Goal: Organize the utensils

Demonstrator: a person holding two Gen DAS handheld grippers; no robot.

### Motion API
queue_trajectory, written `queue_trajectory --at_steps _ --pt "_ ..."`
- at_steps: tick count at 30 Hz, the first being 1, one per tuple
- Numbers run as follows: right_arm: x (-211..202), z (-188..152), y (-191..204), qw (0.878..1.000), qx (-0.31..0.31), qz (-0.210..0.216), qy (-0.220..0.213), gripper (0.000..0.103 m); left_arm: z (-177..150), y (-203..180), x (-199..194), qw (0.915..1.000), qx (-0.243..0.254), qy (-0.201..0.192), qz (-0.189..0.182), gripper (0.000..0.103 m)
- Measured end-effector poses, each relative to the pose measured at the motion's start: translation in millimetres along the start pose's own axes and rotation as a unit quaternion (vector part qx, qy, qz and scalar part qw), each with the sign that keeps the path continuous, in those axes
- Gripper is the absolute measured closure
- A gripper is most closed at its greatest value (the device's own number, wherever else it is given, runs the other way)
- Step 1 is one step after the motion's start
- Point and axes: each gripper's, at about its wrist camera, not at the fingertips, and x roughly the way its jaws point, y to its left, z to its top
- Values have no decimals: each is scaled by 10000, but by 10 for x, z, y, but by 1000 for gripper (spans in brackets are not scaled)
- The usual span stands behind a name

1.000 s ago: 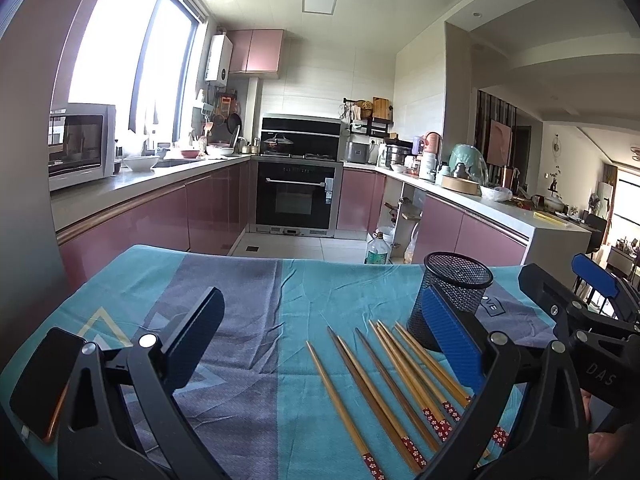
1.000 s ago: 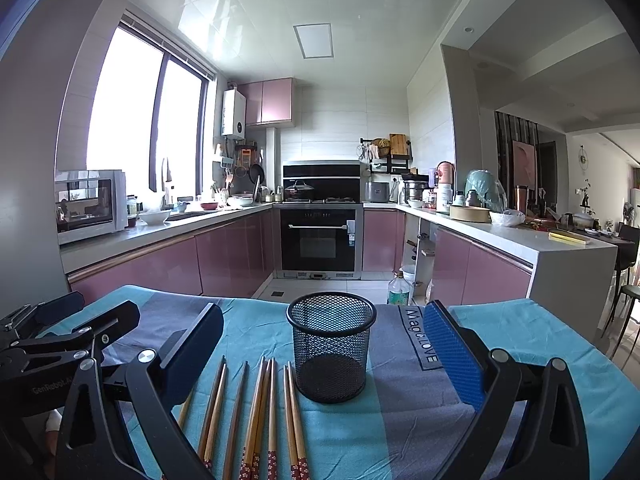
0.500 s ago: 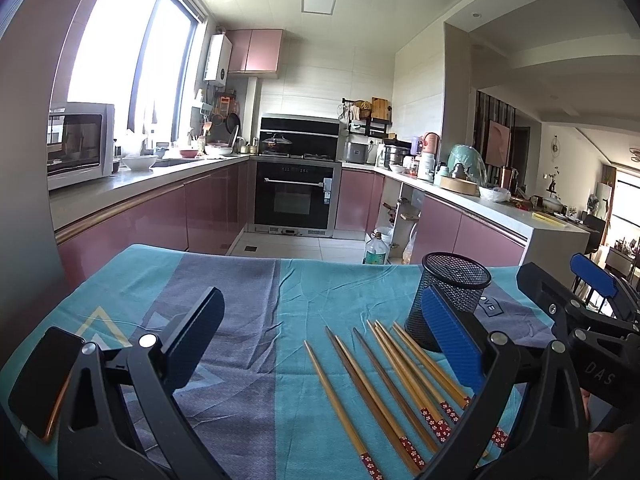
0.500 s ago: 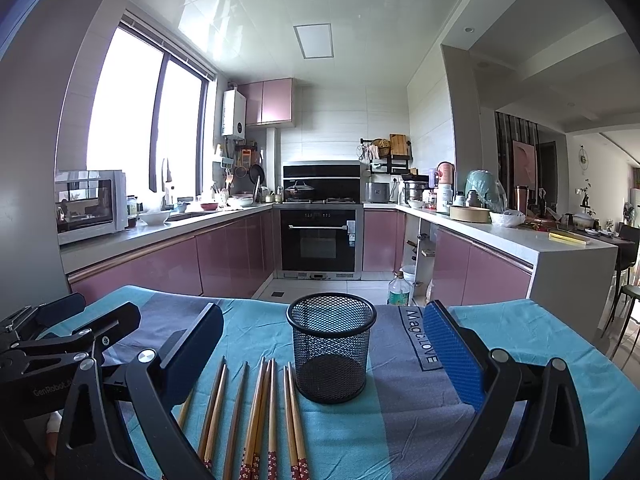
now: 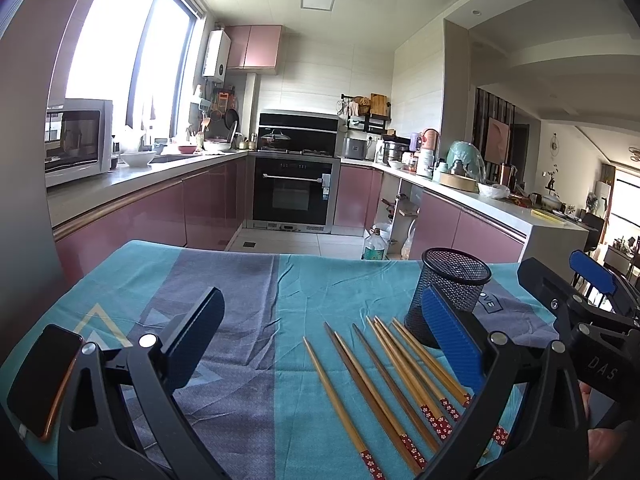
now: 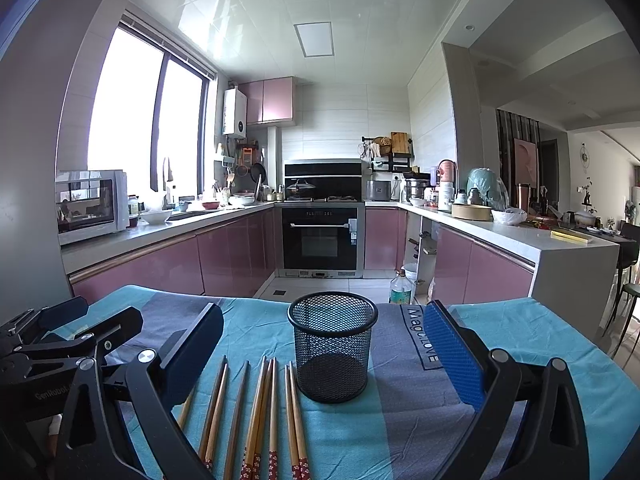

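Several wooden chopsticks (image 5: 384,376) with red flowered ends lie side by side on the blue and grey cloth. They also show in the right wrist view (image 6: 264,408), left of a black mesh cup (image 6: 333,346). The cup (image 5: 450,292) stands upright and empty at the chopsticks' far right. My left gripper (image 5: 320,332) is open and empty, above the cloth just left of the chopsticks. My right gripper (image 6: 323,344) is open and empty, with the cup between its fingers' line of sight. The right gripper shows at the right edge of the left wrist view (image 5: 580,292).
A phone (image 5: 40,380) lies at the cloth's left edge. The table (image 6: 560,344) ends ahead, with the kitchen floor, oven (image 6: 322,236) and pink cabinets beyond. A plastic bottle (image 6: 400,288) stands on the floor past the far edge.
Both grippers have stayed almost still. The left wrist view has shifted very slightly; nothing on the cloth has moved.
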Motion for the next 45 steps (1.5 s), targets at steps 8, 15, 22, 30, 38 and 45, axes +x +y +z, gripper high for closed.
queue_trajectory --at_steps 8,15,22,30,38,45 --pt "35 26 -17 10000 9 59 45 6 -11 28 35 9999 1 109 -24 6" --pt "101 6 -39 9998 13 131 158 6 -41 55 104 9993 61 357 -54 6" --pt "372 -101 -85 9935 -227 463 1017 6 -113 73 264 9958 297 858 -79 6" --pt "807 -468 -153 9643 -358 796 2499 25 -304 115 568 9833 464 1722 -374 25" --pt "1047 -614 -152 9470 -339 953 3048 37 -453 73 894 9661 562 2423 -690 43" --pt "1185 -639 -143 9363 -380 1069 3323 53 -563 48 1128 9522 526 2882 -863 58"
